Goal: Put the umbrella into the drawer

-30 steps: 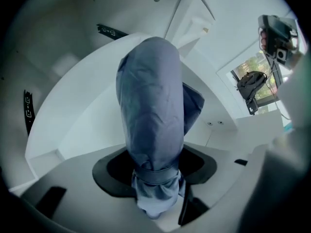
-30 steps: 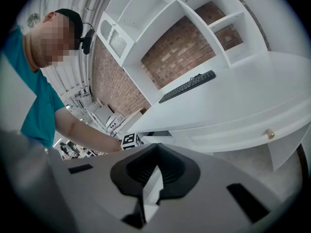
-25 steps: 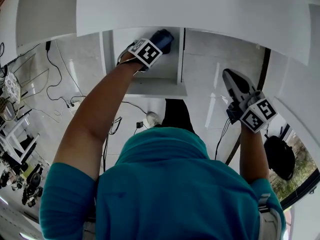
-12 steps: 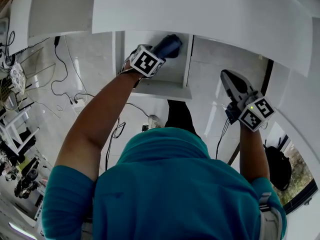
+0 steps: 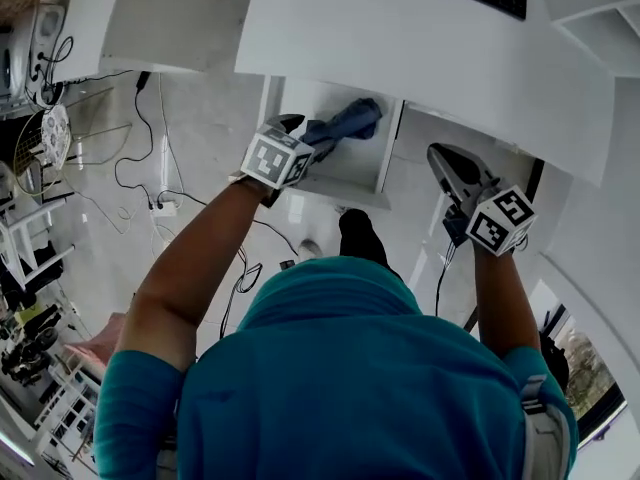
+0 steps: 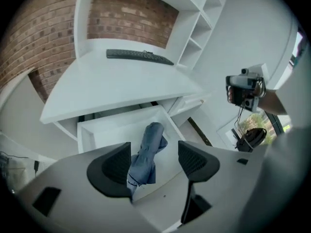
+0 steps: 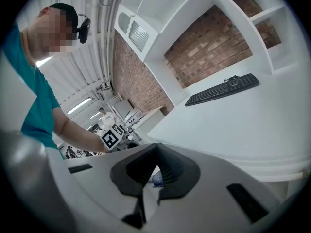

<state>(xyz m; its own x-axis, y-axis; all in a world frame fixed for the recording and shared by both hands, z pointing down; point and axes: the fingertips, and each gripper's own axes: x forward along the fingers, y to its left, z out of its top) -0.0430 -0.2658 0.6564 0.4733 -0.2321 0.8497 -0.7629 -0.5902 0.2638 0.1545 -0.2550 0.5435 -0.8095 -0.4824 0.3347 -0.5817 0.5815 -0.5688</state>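
Change: left gripper (image 5: 292, 128) has lifted off the umbrella (image 6: 148, 144) it reached a second ago. Its jaws have just been opening and now stand wide apart, empty.
Umbrella: one, folded, in the drawer (image 6: 112, 127), slanting back from its front edge.
Right gripper (image 7: 155, 152): jaws together, empty.
Count: two grippers, one open drawer, one keyboard (image 7: 222, 88) near the desk's (image 7: 252, 125) back edge.

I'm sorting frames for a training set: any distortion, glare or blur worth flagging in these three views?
Head view: strong fisheye bows the desk, and the glossy floor carries pale reflections. Left gripper view: black vignetted corners, but the umbrella in the drawer is sharp. Right gripper view: same barrel bend, keyboard crisp, and a mosaic patch at upper left.
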